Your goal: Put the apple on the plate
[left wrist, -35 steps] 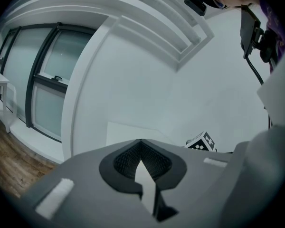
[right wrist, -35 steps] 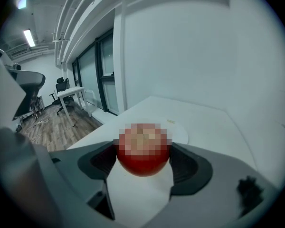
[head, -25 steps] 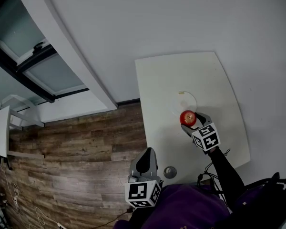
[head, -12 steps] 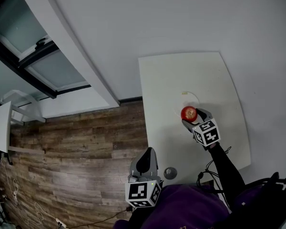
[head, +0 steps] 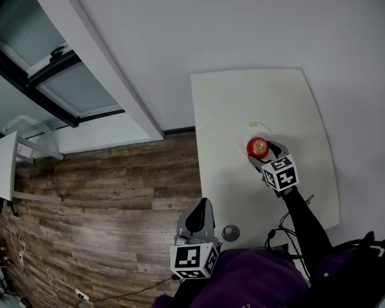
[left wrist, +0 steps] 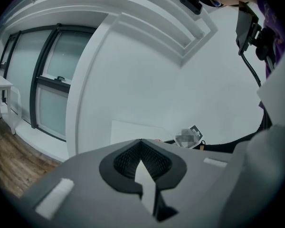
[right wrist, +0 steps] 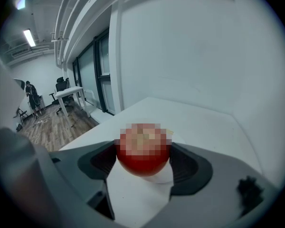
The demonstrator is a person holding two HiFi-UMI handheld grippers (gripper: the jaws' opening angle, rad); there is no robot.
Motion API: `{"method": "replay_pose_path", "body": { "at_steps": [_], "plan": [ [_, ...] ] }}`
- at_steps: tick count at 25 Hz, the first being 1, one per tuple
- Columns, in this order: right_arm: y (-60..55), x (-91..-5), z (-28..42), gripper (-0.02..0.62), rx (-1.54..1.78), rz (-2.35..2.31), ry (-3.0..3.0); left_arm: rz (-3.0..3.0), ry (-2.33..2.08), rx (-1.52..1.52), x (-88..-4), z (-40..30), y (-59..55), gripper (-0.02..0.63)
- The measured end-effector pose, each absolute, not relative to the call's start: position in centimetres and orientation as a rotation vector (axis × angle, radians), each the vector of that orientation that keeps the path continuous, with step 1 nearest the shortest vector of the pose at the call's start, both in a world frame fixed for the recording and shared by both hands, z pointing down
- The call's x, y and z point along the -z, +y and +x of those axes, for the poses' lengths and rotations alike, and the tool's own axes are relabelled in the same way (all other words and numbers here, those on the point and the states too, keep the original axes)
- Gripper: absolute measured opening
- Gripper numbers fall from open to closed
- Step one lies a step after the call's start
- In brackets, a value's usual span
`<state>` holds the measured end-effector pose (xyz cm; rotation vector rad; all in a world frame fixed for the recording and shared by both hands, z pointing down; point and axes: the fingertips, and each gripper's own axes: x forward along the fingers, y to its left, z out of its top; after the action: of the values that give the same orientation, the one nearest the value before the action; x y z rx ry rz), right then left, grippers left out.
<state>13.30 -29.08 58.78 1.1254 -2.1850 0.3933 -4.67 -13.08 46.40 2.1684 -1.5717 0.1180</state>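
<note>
step: place | right gripper [head: 263,153] jaws clamped on apple [head: 257,147] sides | apple above plate [head: 255,124] 6 o'clock rim, contact unclear | left gripper [head: 197,215] jaws together, empty | advice: nudge toward 12 o'clock to plate centre, lower until seated, part jaws slowly against rolling

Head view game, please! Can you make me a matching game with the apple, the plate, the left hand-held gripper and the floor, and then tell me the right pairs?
Things:
1. apple
2. plate
3. left hand-held gripper
4. floor

Descriptions:
A. brown wood
B. shut, with nothing in it
C. red, held in the right hand-held gripper
D. lying on the white table

Pairs: 1-C, 2-D, 3-B, 4-A.
</note>
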Motion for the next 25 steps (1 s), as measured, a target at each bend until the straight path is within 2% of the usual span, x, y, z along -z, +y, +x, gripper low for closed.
{"method": "replay_pose_path", "body": {
  "at_steps": [25],
  "plan": [
    [-31.5, -60.6, 14.3, 0.359, -0.414, 1.202, -2.148, 2.151, -1.575, -0.189, -47.3, -5.3, -13.1, 0.006]
  ]
}}
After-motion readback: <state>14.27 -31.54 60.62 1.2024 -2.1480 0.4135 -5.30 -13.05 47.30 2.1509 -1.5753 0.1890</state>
